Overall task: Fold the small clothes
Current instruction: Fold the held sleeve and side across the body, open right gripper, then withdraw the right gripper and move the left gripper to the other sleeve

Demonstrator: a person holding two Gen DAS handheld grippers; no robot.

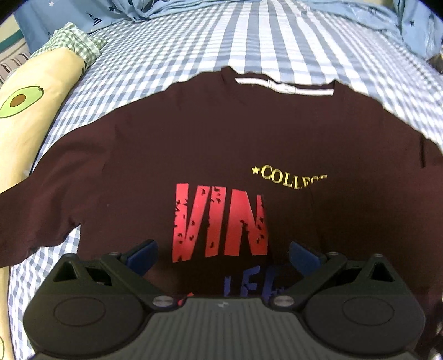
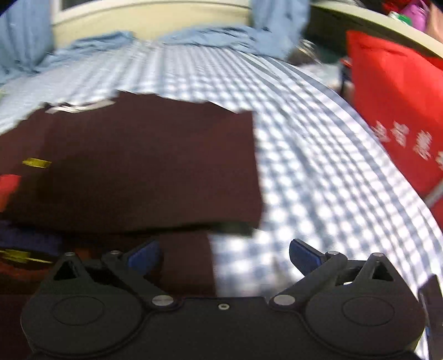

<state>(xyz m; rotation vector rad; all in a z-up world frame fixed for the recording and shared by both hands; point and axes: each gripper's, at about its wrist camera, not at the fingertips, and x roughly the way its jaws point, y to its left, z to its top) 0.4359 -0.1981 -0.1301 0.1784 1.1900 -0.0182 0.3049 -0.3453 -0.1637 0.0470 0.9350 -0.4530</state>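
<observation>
A dark maroon t-shirt with red, yellow and blue lettering lies flat on the blue-and-white checked bed sheet, collar at the far side. Its right side is folded in over the print, which cuts the lettering off. My left gripper hangs open above the shirt's chest print, nothing between its blue pads. In the blurred right wrist view the folded right part of the t-shirt shows a straight edge. My right gripper is open over that edge, where shirt meets sheet, holding nothing.
A yellow avocado-print pillow with a green checked end lies along the left side. A crumpled light-blue blanket lies at the bed's far end. A red bag stands beyond the bed's right edge.
</observation>
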